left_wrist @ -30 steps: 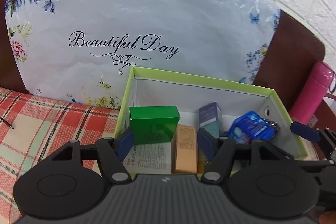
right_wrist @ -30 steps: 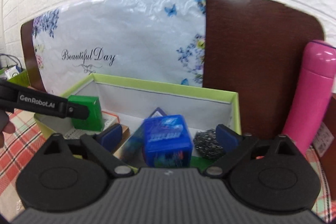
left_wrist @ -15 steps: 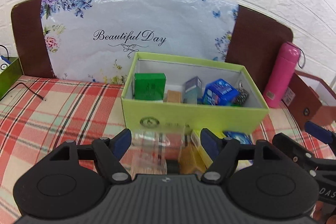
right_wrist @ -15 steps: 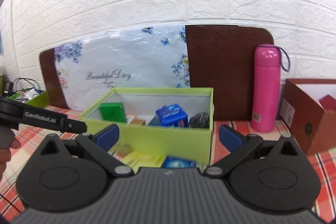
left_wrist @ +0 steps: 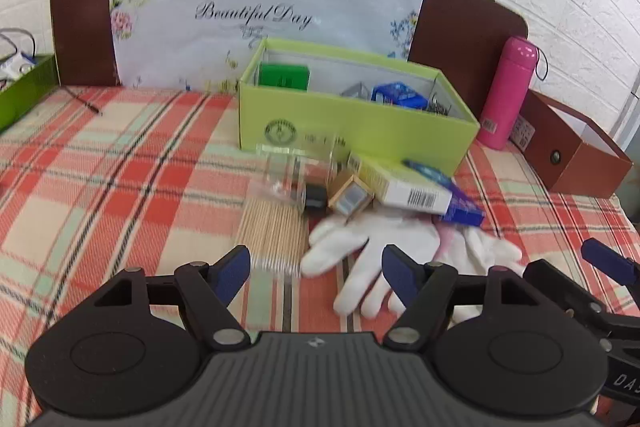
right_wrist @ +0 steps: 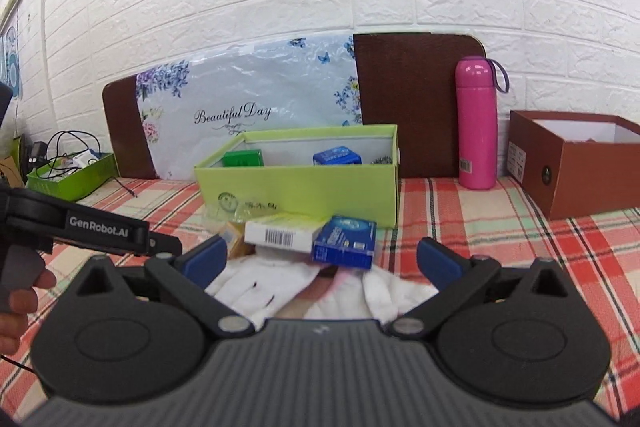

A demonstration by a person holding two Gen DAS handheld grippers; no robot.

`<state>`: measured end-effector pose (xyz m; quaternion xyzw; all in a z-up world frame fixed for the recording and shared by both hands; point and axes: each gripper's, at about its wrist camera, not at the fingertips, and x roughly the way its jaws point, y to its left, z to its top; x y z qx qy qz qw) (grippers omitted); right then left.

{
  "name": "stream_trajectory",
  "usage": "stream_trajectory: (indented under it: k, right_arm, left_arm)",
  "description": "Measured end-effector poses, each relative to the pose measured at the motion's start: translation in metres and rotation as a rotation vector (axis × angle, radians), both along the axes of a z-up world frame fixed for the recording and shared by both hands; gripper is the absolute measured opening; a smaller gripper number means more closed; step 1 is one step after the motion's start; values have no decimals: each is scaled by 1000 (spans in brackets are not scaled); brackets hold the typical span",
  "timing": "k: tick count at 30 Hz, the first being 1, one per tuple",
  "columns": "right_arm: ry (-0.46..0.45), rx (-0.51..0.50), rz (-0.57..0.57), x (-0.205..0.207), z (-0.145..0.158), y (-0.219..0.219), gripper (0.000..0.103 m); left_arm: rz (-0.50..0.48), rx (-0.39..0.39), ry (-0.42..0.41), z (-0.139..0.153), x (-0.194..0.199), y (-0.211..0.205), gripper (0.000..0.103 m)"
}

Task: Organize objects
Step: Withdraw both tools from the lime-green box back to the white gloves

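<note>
A lime-green box (left_wrist: 352, 125) (right_wrist: 300, 187) stands on the plaid cloth and holds a small green carton (left_wrist: 284, 77), a blue pack (left_wrist: 398, 97) and other small items. In front of it lie a bundle of wooden sticks (left_wrist: 272, 231), a clear plastic case (left_wrist: 296, 167), a small tan box (left_wrist: 350, 195), a white barcoded carton (left_wrist: 404, 187) (right_wrist: 280, 233), a blue carton (left_wrist: 460, 209) (right_wrist: 346, 241) and white gloves (left_wrist: 380, 243) (right_wrist: 280, 287). My left gripper (left_wrist: 318, 273) hovers open over the sticks and gloves. My right gripper (right_wrist: 320, 263) is open above the gloves, holding nothing.
A pink bottle (left_wrist: 506, 95) (right_wrist: 476, 131) and a brown cardboard box (left_wrist: 576, 155) (right_wrist: 580, 163) stand right of the green box. A green tray with cables (right_wrist: 76, 175) sits far left. A floral board (left_wrist: 264, 7) leans on the white brick wall.
Both grippers have pulled back from inside the green box toward the near side. The loose items and gloves in front of it have come into view. Both stay empty.
</note>
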<state>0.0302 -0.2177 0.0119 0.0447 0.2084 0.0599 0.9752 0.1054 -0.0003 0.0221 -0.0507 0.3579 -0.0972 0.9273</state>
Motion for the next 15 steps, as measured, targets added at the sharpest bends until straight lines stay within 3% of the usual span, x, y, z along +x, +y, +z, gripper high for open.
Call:
stream_trajectory:
  k: [8,15]
  right_arm:
    - [78,5,-26,-20,-33,-2,103]
    - [105,-15,-41,-21,-41,-12,103]
  left_arm:
    - [-36,-42,40,-30,-10,2,76]
    - [-76,-48,15,-41,18,-31,76]
